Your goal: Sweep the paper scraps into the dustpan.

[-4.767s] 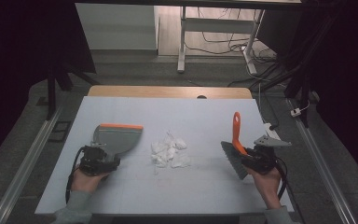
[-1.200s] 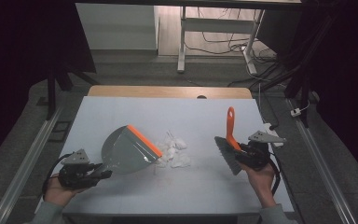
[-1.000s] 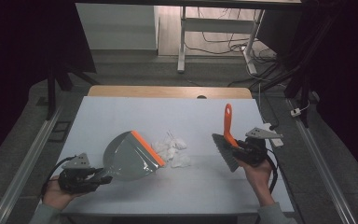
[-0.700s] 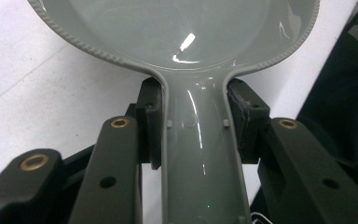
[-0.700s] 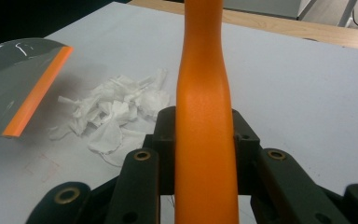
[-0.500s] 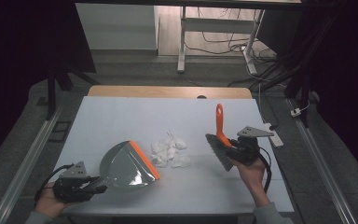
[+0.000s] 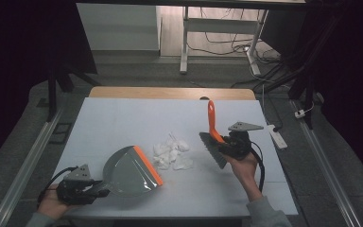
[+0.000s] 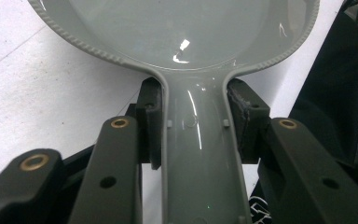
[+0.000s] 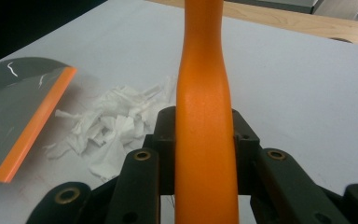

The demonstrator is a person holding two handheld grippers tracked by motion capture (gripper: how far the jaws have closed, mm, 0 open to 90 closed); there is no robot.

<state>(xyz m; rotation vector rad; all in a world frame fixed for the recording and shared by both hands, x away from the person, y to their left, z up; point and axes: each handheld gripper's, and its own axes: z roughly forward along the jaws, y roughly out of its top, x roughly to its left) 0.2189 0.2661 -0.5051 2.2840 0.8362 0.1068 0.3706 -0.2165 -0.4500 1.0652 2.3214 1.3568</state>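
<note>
Dragged down toward lower left of frame: grey plastic dustpan with orange lip (image 7: 131,170), left gripper (image 7: 78,186) jaws clenched on its handle. Right gripper (image 7: 234,143) jaws clamping orange-handled brush (image 7: 212,135). White paper scraps (image 7: 172,153) mid-desk, unswept.

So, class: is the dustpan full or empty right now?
Empty. The dustpan shows bare grey inside; the paper scraps lie on the table beside its orange lip.

Tabletop (image 7: 123,113): pale grey-white sheet over wood, wood strip bare along far edge. Pile of torn white paper scraps (image 7: 172,153) near middle. Grey dustpan (image 7: 125,172) with orange lip just left of scraps, lip nearly touching them, on tabletop's near edge.
</note>
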